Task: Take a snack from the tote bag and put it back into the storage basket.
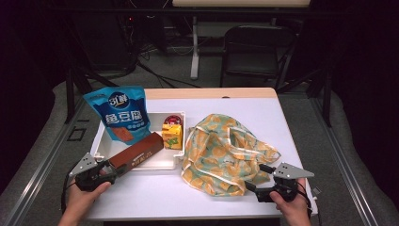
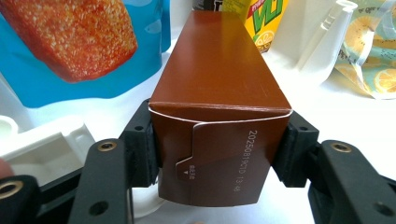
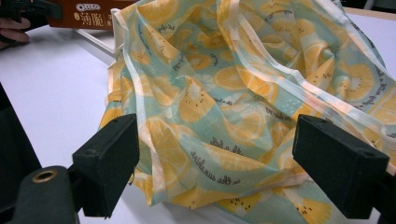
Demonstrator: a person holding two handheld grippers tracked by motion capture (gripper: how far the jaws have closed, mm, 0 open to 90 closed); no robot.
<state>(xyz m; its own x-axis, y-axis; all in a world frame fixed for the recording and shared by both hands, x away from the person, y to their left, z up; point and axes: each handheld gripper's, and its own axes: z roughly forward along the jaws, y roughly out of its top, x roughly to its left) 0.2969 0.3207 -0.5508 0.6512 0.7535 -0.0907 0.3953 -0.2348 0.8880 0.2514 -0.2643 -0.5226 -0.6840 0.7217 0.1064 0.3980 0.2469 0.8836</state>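
Box [image 2: 219,93]: clamped end-on in my left claw [image 2: 219,154], half out of tray [image 1: 101,141]. Bag [image 1: 226,150], at 3 o'clock: unfilled; right claw [image 3: 215,172] wide. Pouch [image 1: 120,113], carton [image 1: 172,134]: unpacked.

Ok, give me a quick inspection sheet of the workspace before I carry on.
Surface: white table, bare at the front.
Job's things: brown box, one end in the white tray; lemon-print bag crumpled at the right.
Clutter: blue snack pouch and yellow drink carton in the tray.
Grippers: left gripper fingers press both sides of the box; right gripper open, bag between its fingers.
Cables: one trails from each gripper.
Surroundings: dark chair behind the table.
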